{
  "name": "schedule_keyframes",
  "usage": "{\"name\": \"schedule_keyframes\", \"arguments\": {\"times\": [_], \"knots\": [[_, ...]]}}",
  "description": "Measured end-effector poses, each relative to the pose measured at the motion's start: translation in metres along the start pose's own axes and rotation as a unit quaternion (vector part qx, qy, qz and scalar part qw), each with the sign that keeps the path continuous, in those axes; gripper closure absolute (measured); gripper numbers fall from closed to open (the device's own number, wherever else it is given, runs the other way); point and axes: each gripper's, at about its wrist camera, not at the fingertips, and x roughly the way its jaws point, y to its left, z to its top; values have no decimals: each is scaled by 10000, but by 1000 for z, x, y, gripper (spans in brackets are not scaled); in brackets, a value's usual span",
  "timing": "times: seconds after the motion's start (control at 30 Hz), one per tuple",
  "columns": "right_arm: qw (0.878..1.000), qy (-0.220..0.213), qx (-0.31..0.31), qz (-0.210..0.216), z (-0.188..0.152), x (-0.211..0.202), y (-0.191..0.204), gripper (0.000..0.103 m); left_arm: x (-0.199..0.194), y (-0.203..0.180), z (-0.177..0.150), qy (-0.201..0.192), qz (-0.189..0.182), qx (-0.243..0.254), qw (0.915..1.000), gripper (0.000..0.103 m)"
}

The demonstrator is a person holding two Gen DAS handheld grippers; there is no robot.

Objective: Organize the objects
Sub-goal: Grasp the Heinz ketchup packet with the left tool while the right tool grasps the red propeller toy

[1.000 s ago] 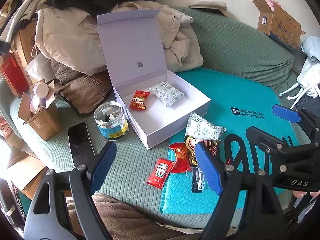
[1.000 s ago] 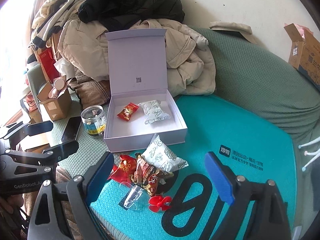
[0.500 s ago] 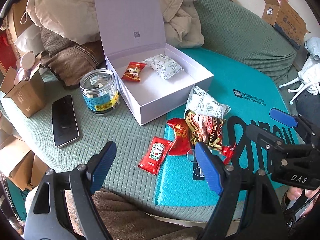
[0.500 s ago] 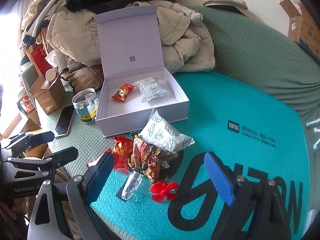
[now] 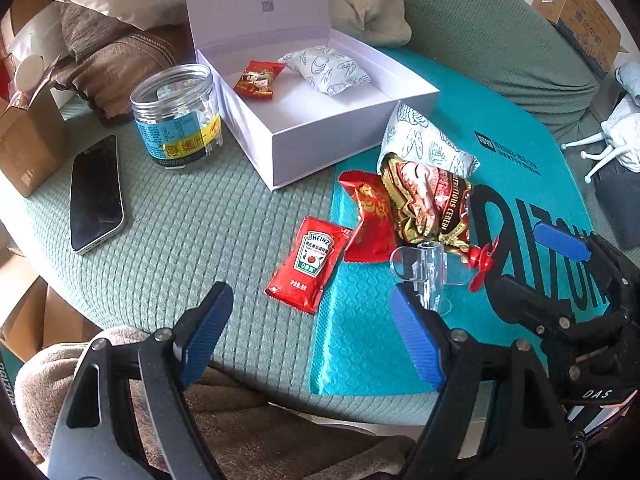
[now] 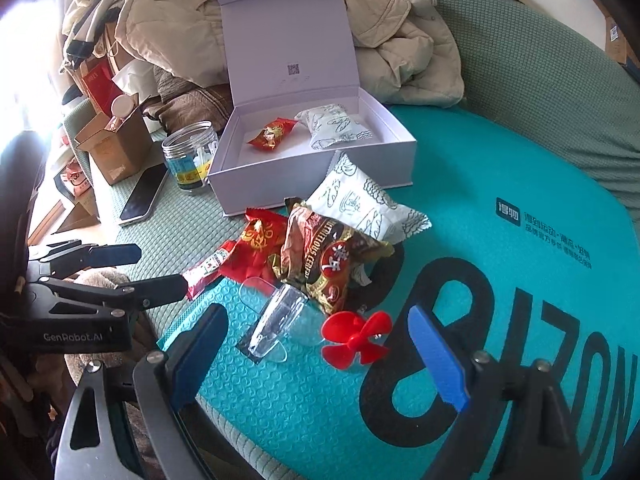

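An open white box with its lid up holds a red candy packet and a white patterned pouch. In front of it lie a second white pouch, a brown cereal packet, a red packet, a ketchup sachet, a clear plastic cup and a red propeller. My left gripper hangs open just short of the ketchup sachet. My right gripper is open above the cup and propeller. Both hold nothing.
A clear jar and a black phone sit left of the box on the green cover. A cardboard box stands further left. Piled clothes lie behind the box. The teal mailer spreads to the right.
Both grippers have dropped closer to the pile of packets, so the items look larger. Their jaws stay equally wide. Nothing on the surface has moved.
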Motion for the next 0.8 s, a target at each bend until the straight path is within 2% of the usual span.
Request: {"name": "schedule_keyframes", "arguments": {"times": [0.23, 0.4, 0.53, 0.63, 0.8], "knots": [[9998, 1, 176, 125, -17, 11, -7, 10, 22, 6, -6, 245, -250, -161, 9993, 24], [9996, 16, 260, 57, -23, 20, -14, 10, 33, 9, -4, 300, -246, -169, 9991, 31], [9993, -22, 328, 182, -23, 27, -19, 10, 39, 13, -1, 332, -302, -233, 9987, 35], [9994, -44, 296, 186, -22, 32, -19, 11, 44, 16, 2, 352, -343, -254, 9985, 42], [9992, 156, 292, 205, -20, 44, -20, 26, 50, 14, 9, 323, -353, -80, 9988, 44]]}}
